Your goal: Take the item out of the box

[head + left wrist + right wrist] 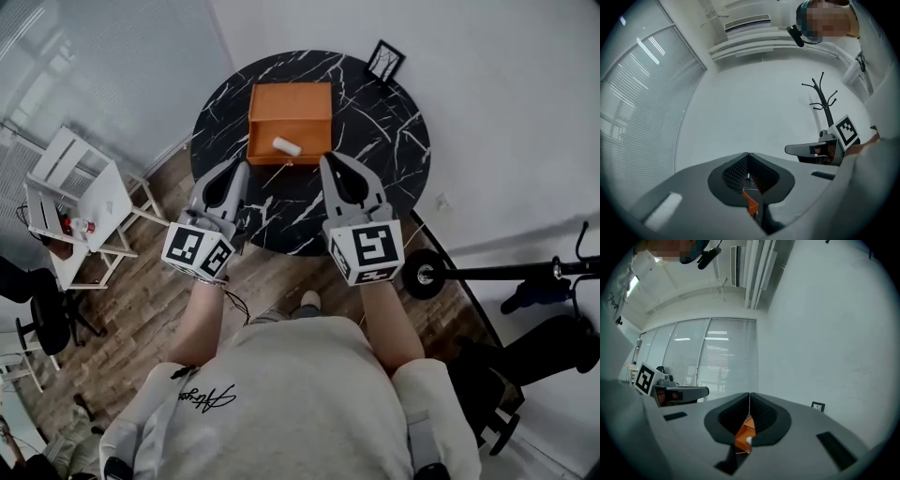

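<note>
Small white cylinder (287,146), smooth and plain, lying flat in the orange box (281,111), against the wall nearest the grippers. Long axis slanted across the box, one end angled away to the left gripper's side, the other nearer and to the right. Just ahead of both gripper tips, roughly between them. Left gripper (241,169) with jaws pressed together, holding nothing. Right gripper (328,161) likewise closed and empty (cylinder visible low through its jaw notch). Both over the near part of the black marbled desk (384,131).
</note>
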The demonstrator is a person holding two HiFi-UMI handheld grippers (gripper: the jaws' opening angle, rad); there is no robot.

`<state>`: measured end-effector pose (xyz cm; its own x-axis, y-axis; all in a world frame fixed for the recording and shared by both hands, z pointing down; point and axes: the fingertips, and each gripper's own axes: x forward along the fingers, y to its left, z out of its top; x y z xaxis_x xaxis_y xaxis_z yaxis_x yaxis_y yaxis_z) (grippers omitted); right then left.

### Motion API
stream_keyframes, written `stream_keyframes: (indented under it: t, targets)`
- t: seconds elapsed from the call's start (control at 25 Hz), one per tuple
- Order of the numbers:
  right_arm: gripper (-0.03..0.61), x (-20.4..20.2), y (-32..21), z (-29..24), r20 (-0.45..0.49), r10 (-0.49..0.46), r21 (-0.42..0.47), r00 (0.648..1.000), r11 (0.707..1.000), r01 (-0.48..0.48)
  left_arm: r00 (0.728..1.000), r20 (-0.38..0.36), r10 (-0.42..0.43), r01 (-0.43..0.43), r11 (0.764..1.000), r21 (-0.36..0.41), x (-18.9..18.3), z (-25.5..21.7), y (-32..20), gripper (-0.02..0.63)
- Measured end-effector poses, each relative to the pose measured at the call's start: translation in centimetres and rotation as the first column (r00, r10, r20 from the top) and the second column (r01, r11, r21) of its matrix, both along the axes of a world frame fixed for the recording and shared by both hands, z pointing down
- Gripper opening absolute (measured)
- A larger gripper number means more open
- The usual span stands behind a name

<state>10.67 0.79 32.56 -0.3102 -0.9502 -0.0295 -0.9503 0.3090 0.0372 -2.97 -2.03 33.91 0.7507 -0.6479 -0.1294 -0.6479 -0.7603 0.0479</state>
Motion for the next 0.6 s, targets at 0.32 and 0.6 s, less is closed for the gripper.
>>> stream_keyframes:
  t: [0.32, 0.6]
  targets:
    - [0.011, -0.25, -0.62, 0.31, 0.014, -0.014, 0.001, 1.000, 1.000, 0.014, 1.000, -0.005, -0.012, 0.012, 1.000, 0.008, -0.08, -0.43, -0.24, 0.002]
    - [0.011, -0.07, -0.84, 0.45, 0.027, -0.017, -0.002, 0.999, 1.000, 0.017, 1.000, -0.003, -0.018, 0.018, 1.000, -0.005, -0.17, 0.11, -0.09, 0.003]
